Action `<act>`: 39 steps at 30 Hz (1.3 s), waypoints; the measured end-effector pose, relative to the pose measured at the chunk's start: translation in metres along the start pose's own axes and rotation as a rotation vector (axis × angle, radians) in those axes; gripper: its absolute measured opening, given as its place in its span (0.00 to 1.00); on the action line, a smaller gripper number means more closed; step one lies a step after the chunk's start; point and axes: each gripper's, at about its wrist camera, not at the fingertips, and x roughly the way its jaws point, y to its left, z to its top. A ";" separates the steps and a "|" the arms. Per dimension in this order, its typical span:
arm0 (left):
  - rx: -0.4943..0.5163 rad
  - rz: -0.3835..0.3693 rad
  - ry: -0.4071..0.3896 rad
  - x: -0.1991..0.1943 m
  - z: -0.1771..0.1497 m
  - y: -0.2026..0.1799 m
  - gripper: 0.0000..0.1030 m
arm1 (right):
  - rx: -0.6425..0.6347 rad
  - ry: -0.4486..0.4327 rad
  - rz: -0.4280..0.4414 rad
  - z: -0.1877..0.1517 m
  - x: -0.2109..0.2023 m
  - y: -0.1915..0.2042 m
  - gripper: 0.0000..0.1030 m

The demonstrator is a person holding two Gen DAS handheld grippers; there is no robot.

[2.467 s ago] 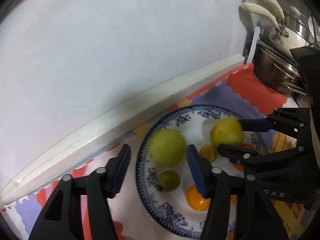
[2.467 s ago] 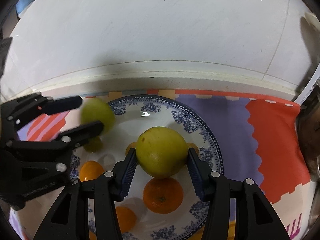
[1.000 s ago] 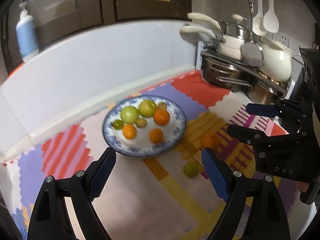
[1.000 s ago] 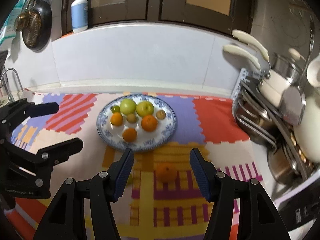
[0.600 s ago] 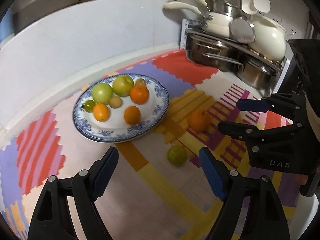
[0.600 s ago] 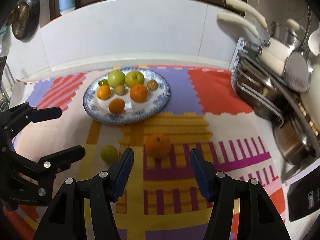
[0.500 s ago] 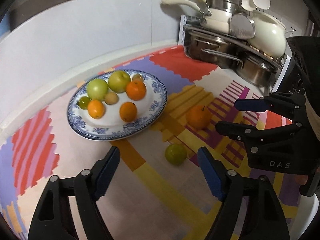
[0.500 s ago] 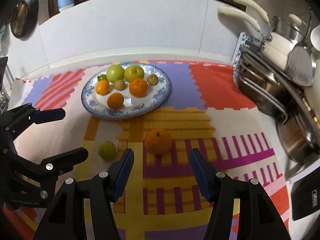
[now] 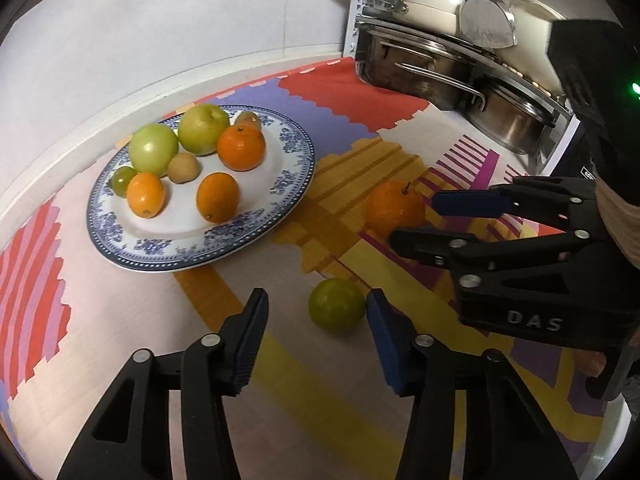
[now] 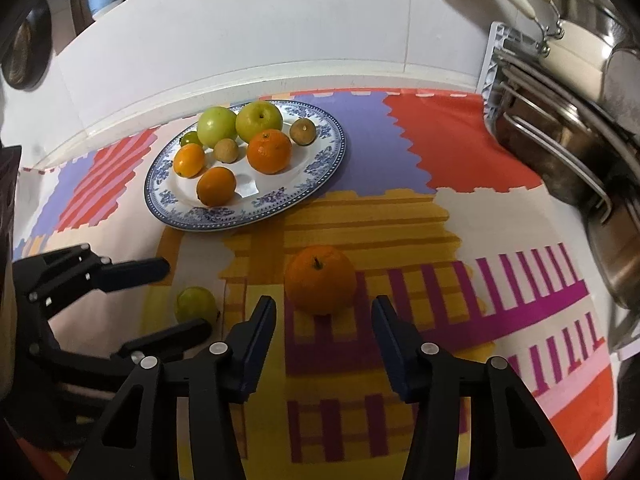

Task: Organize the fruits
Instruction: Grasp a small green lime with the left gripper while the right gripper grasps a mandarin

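Sitting toward the upper left of the left wrist view, the blue-patterned plate already carries most of the fruit: two green apples, a small dark green fruit, two small brownish fruits and three oranges, grouped close together, which suggests it is the collecting place for the task. Two pieces lie outside it on the coloured mat, and each claw is lined up on one of them.

Low in the middle of that view, the left gripper has its jaws apart with the small green fruit just ahead of the tips and nearer the right one. Its jaws have just been closing, probably narrowing to suit so small a fruit, but the pads do not press on it; the fruit rests on the mat.

Further right, in the right wrist view, the loose orange sits at mid-frame, stem up, just beyond the tips of the right gripper. Those jaws have also just been closing and stand apart, wide enough to straddle the orange, with nothing clamped.

Both claws point steeply down at their targets, so a twin pickup looks likely. The round fruits could roll if a pad nudges one side first.
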 end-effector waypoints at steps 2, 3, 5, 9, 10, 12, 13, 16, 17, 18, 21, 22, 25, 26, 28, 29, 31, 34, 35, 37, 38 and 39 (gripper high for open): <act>-0.006 -0.012 0.003 0.002 0.000 0.001 0.41 | 0.003 0.007 0.001 0.001 0.005 0.000 0.49; -0.011 -0.017 0.004 0.003 0.001 0.001 0.38 | 0.005 0.010 0.002 0.002 0.006 0.000 0.48; -0.013 -0.023 0.012 0.005 0.002 0.001 0.35 | 0.006 0.015 0.006 0.003 0.009 0.001 0.46; -0.014 -0.025 0.019 0.008 0.002 0.000 0.29 | 0.011 0.016 0.004 0.006 0.013 0.001 0.44; -0.017 -0.026 0.017 0.008 0.002 0.001 0.29 | 0.011 0.016 0.002 0.006 0.013 0.000 0.43; -0.020 -0.027 0.017 0.007 0.001 0.002 0.29 | 0.014 0.015 0.001 0.007 0.013 0.000 0.41; -0.024 -0.022 0.018 0.006 0.001 0.003 0.29 | 0.016 0.015 0.002 0.007 0.013 0.000 0.41; -0.036 -0.019 0.011 0.001 0.001 0.005 0.29 | 0.017 0.013 -0.001 0.006 0.012 0.000 0.41; -0.039 -0.013 0.007 -0.001 0.000 0.006 0.29 | 0.015 0.012 -0.004 0.006 0.011 0.001 0.40; -0.043 -0.010 0.004 -0.004 0.000 0.006 0.29 | 0.016 0.010 -0.004 0.005 0.010 0.001 0.40; -0.054 -0.007 -0.008 -0.012 -0.001 0.008 0.29 | 0.025 0.003 0.004 0.003 0.006 0.002 0.40; -0.056 -0.004 -0.011 -0.015 -0.002 0.009 0.29 | 0.030 -0.001 0.006 0.002 0.003 0.003 0.40; -0.060 0.005 -0.031 -0.027 -0.004 0.009 0.29 | 0.042 -0.020 0.011 -0.001 -0.007 0.006 0.40; -0.062 0.008 -0.038 -0.031 -0.005 0.009 0.29 | 0.043 -0.029 0.012 -0.003 -0.012 0.008 0.39; -0.069 0.014 -0.048 -0.038 -0.006 0.011 0.29 | 0.042 -0.042 0.015 -0.004 -0.018 0.011 0.39; -0.073 0.016 -0.053 -0.041 -0.007 0.012 0.29 | 0.044 -0.051 0.018 -0.005 -0.022 0.014 0.38; -0.085 0.026 -0.062 -0.047 -0.007 0.014 0.29 | 0.051 -0.066 0.023 -0.005 -0.028 0.017 0.37; -0.103 0.032 -0.077 -0.055 -0.007 0.019 0.29 | 0.053 -0.082 0.035 -0.003 -0.036 0.022 0.10; -0.104 0.033 -0.080 -0.056 -0.008 0.020 0.29 | 0.049 -0.077 0.029 -0.001 -0.037 0.024 0.09; -0.106 0.042 -0.078 -0.057 -0.009 0.023 0.29 | 0.039 -0.072 0.033 -0.001 -0.036 0.026 0.09; -0.107 0.044 -0.074 -0.056 -0.010 0.023 0.29 | 0.037 -0.065 0.031 -0.001 -0.034 0.026 0.09; -0.111 0.043 -0.072 -0.055 -0.011 0.024 0.29 | 0.035 -0.055 0.032 -0.002 -0.032 0.026 0.09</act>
